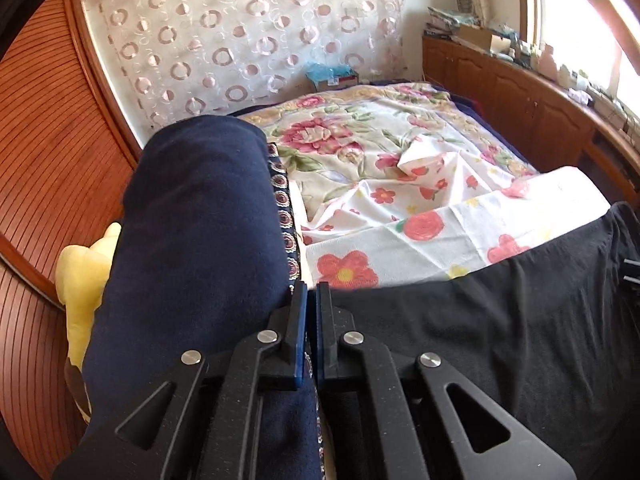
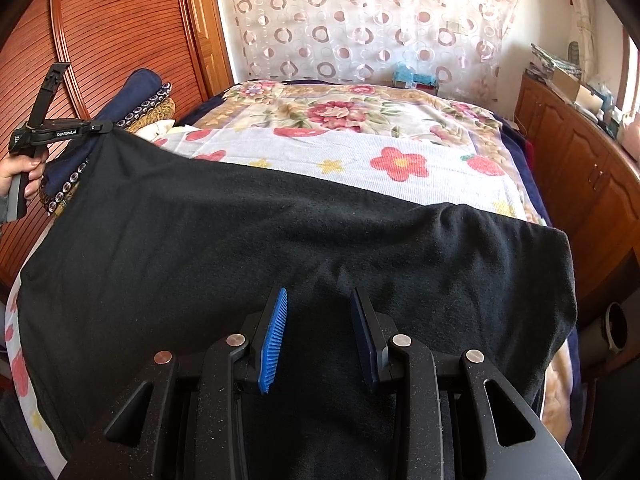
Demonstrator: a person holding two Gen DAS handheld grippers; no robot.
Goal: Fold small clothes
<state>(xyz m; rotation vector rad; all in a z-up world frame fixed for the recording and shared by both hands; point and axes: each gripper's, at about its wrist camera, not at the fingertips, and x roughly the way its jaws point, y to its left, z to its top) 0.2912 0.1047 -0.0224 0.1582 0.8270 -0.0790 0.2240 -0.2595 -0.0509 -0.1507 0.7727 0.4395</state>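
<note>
Where sunlight falls: floral bedspread [image 2: 340, 112].

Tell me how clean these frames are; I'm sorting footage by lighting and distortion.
Left wrist view: window blown out white, wardrobe slats bowed by fisheye. Right wrist view: even daylight, black garment shows little detail, dark vignette in corners.

Both wrist views look down close, perhaps sharing the bed [image 1: 400, 152].
</note>
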